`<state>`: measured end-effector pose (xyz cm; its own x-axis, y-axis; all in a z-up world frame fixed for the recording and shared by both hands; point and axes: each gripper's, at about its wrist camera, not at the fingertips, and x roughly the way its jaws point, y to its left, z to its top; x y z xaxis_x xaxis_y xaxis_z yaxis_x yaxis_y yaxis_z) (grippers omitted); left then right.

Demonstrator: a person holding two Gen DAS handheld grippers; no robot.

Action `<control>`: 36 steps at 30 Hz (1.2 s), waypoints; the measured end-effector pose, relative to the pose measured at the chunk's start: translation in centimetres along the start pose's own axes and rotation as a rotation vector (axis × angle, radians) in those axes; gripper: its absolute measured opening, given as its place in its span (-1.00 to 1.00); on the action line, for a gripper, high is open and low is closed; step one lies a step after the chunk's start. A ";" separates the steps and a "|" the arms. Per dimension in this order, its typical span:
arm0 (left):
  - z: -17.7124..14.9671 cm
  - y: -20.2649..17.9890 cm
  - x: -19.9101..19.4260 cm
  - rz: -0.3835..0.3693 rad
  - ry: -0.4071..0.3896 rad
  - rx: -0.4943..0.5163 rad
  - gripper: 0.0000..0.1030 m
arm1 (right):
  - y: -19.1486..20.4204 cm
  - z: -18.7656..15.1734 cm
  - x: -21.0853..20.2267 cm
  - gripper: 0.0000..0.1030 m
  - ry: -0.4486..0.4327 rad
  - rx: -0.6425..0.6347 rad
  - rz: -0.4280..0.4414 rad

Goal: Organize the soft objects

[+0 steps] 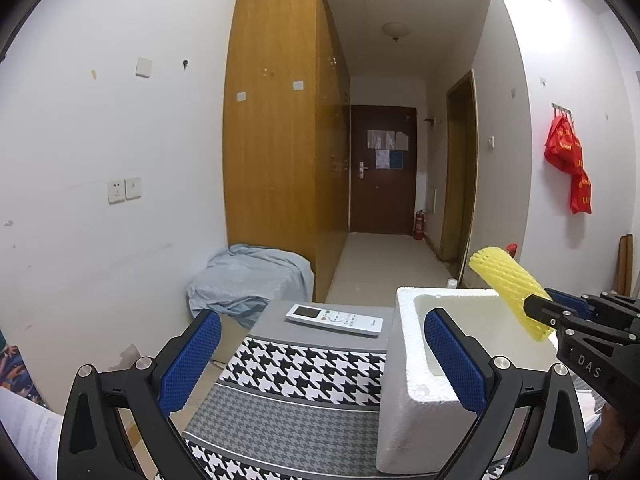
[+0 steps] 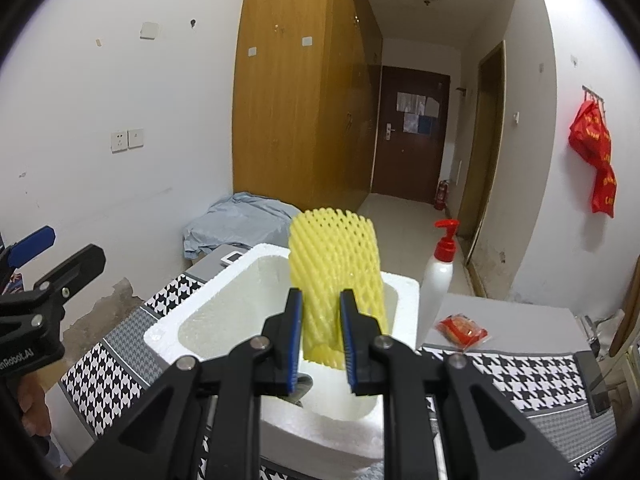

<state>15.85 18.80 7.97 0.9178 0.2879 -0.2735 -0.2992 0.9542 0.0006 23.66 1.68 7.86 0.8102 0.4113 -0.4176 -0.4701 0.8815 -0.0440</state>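
two grippers are in view above a surface (image 1: 280, 412) covered in a black, white and grey houndstooth cloth. the right gripper (image 2: 322, 344) has its jaws clenched on the lower part of a yellow foam fruit net (image 2: 336, 264), a mesh sleeve that stands nearly upright between the blue pads and rises well above them. the net hangs over the open white styrofoam box (image 2: 224, 304), not yet inside it. from the left wrist view the same net (image 1: 508, 284) juts up and to the left from the right gripper, above the box's right side. the left gripper (image 1: 320, 356) has its jaws released, spread wide with nothing between them, its right pad just in front of the box's near wall. a white remote control (image 1: 334, 319) lies on the surface beyond the left gripper, beside the box. right of the box stand a white pump bottle with a red top (image 2: 438, 276) and a small red packet (image 2: 462, 330).
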 end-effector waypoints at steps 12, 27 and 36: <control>-0.2 0.1 0.0 -0.012 -0.001 -0.006 0.98 | -0.2 -0.2 -0.4 0.68 -0.029 0.019 0.011; 0.0 -0.6 -0.5 0.013 -0.011 -0.035 0.98 | -0.2 -0.1 -2.3 0.75 -0.067 0.023 0.020; -0.2 -2.6 -1.8 -0.022 0.014 0.017 0.98 | -0.8 -0.7 -4.4 0.75 -0.100 0.035 -0.001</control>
<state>14.88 15.82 8.26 0.9202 0.2656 -0.2874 -0.2742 0.9616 0.0108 20.21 -1.00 9.15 0.8425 0.4297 -0.3249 -0.4581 0.8888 -0.0124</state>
